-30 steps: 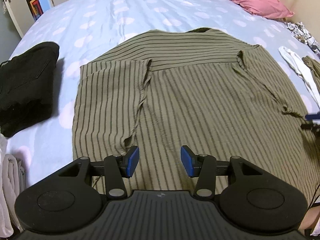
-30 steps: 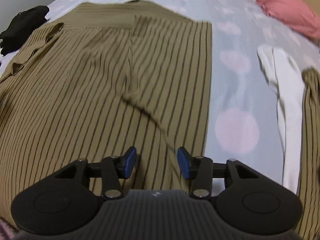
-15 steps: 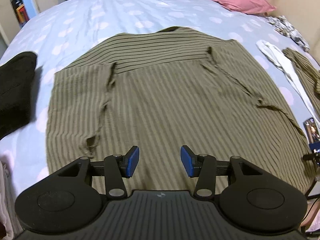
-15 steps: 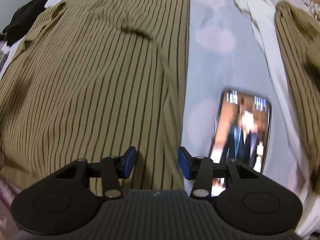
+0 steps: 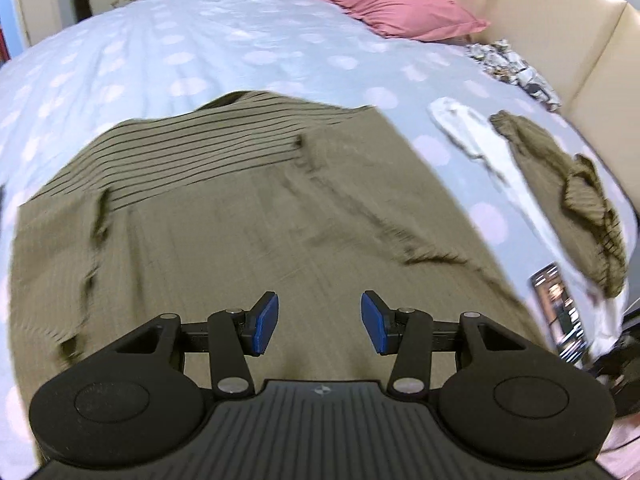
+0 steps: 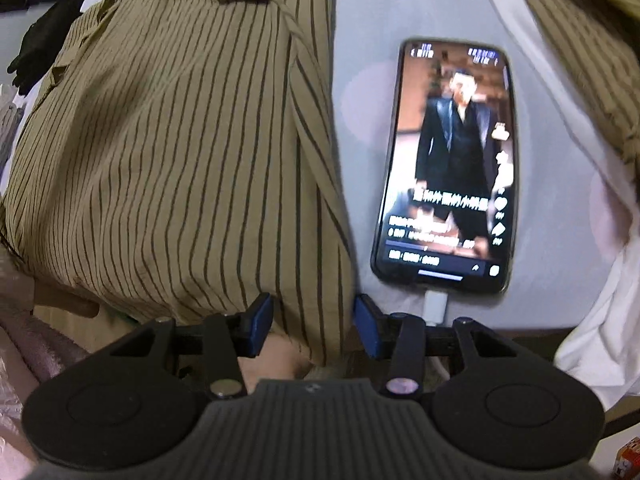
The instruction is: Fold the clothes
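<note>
An olive shirt with dark stripes (image 5: 240,220) lies spread flat on the bed, back up, with both sleeves folded in. My left gripper (image 5: 319,322) hovers open over the shirt's lower middle, with nothing between its blue pads. In the right wrist view the same shirt (image 6: 180,140) fills the left half. My right gripper (image 6: 313,322) points steeply down at the shirt's near right corner by the bed's edge. Its jaws stand apart, and the hem shows in the gap without being pinched.
A lit phone (image 6: 448,160) on a white charging cable lies just right of the shirt's edge. Beyond it are a white garment (image 6: 560,100) and a second olive striped garment (image 5: 560,176). A pink pillow (image 5: 384,8) and a beige headboard (image 5: 560,40) are far right. A black garment (image 6: 44,44) lies left.
The left gripper has slid right across the shirt, and the black garment has left its view. The right gripper has drawn back to the shirt's near corner, bringing the phone into view. Both jaws are unchanged.
</note>
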Demonstrator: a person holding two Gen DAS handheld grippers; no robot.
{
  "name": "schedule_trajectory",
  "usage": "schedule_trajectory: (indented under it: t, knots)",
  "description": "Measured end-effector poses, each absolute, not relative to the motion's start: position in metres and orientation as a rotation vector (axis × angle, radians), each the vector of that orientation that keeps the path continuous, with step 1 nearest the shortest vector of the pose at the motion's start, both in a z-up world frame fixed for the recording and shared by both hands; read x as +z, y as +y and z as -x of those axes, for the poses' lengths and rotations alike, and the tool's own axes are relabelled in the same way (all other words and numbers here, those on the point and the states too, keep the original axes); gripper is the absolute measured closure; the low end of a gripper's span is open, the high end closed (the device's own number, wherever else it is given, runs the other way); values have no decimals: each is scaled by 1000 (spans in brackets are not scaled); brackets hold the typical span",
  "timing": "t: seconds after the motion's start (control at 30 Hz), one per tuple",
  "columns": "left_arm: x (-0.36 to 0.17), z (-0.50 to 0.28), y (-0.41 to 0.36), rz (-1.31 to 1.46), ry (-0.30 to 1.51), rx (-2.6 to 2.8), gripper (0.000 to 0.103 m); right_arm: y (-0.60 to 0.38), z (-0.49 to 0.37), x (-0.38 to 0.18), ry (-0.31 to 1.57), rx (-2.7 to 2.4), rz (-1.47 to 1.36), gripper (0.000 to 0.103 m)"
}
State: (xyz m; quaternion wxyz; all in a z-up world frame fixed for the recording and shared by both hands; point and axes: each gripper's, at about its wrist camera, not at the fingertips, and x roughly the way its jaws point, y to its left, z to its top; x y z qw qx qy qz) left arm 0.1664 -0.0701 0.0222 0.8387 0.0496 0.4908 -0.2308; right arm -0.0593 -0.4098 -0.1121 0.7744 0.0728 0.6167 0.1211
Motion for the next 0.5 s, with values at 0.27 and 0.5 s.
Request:
schedule_trajectory:
  t: [0.27, 0.5]
  knots:
    - [20, -207, -147, -51, 1072, -527, 59, -402, 59, -116, 1397, 307, -126, 59]
    - [-2, -244, -211, -83, 1129, -542, 57, -399, 50, -131, 1510, 306, -169, 61]
